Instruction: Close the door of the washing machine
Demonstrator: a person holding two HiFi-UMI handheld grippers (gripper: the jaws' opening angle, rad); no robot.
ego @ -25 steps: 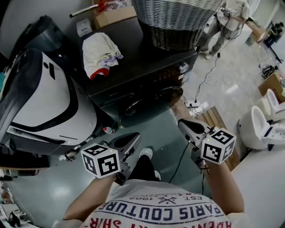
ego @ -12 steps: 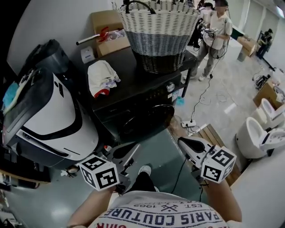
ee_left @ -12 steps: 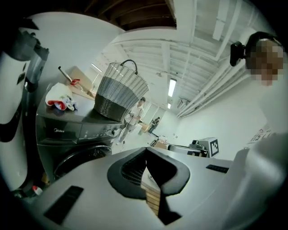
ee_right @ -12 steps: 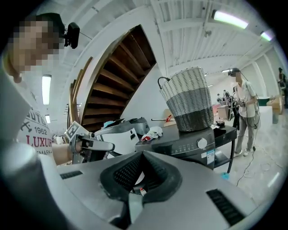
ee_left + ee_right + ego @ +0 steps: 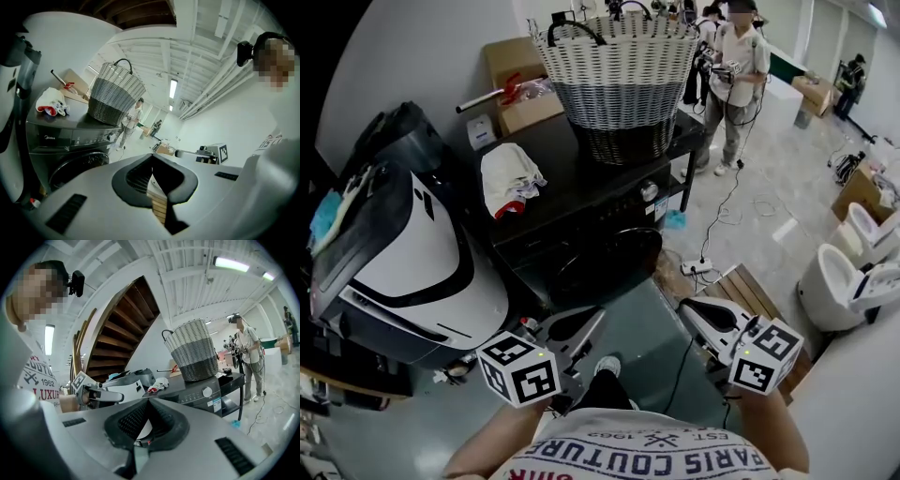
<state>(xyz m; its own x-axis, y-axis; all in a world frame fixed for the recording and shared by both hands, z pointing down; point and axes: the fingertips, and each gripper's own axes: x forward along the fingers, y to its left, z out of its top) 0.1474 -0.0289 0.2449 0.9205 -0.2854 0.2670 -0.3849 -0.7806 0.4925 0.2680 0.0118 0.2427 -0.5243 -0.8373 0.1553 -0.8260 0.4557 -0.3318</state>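
The black washing machine (image 5: 581, 220) stands ahead of me, and its round door (image 5: 614, 255) lies against the front. In the left gripper view the door (image 5: 78, 168) looks flush with the machine (image 5: 65, 138). My left gripper (image 5: 592, 322) hangs low in front of the machine, shut and holding nothing. My right gripper (image 5: 688, 308) is level with it to the right, also shut and empty. Neither touches the door. The left gripper (image 5: 152, 155) and the right gripper (image 5: 149, 399) each show their jaw tips meeting. The machine (image 5: 201, 392) also shows in the right gripper view.
A woven basket (image 5: 619, 84) and a crumpled white cloth (image 5: 511, 173) sit on the machine's top. A large white and black appliance (image 5: 403, 253) stands to its left. A person (image 5: 736, 66) stands behind. A wooden pallet (image 5: 750, 286) and cables lie on the floor at right.
The head view has pulled back and up from the machine. Both grippers sit slightly lower in the frame, farther from the door, and stay shut.
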